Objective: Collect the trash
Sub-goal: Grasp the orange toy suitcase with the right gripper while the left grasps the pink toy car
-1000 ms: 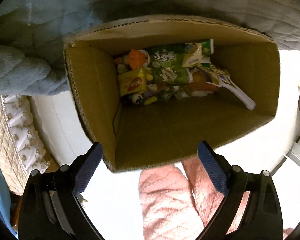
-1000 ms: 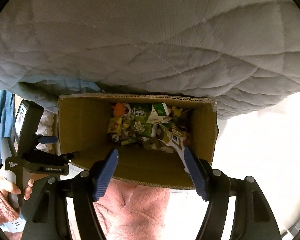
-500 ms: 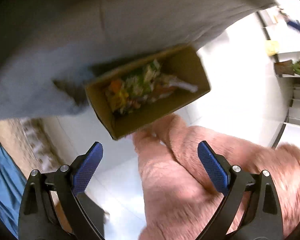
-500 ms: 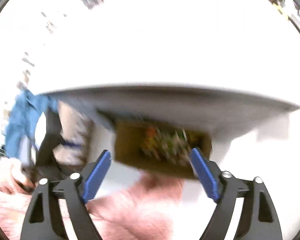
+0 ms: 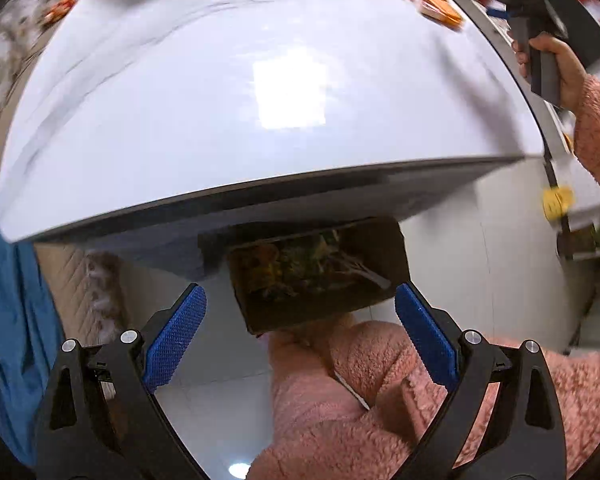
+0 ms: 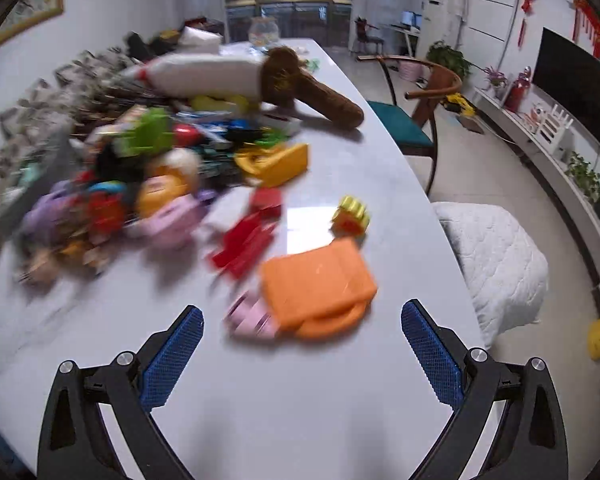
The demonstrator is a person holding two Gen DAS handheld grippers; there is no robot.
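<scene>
My left gripper [image 5: 298, 296] is open and empty, pointing steeply down past the near edge of the white table [image 5: 260, 100]. Below that edge, on the floor, stands an open cardboard box [image 5: 312, 310] with crumpled wrappers [image 5: 300, 268] inside. My right gripper [image 6: 302, 312] is open and empty above the table [image 6: 300, 400]. Just beyond its fingertips lie an orange packet [image 6: 318, 284] and a pink wrapper [image 6: 248, 316]. Farther off are a red wrapper [image 6: 244, 246] and a small yellow toy [image 6: 350, 216]. In the left wrist view a hand [image 5: 556, 64] holds the right gripper's handle at top right.
A blurred heap of colourful clutter [image 6: 140, 184] and a brown plush [image 6: 300, 88] fill the table's far left. A wooden chair [image 6: 416, 120] and a grey quilted cushion [image 6: 496, 264] stand to the right. Pink fleece legs [image 5: 380, 400] are beside the box, blue cloth [image 5: 8, 320] at left.
Both grippers have risen from over the box to above the table's edge. The right one swung up onto the tabletop and its jaws spread wider. The box now looks small and far below.
</scene>
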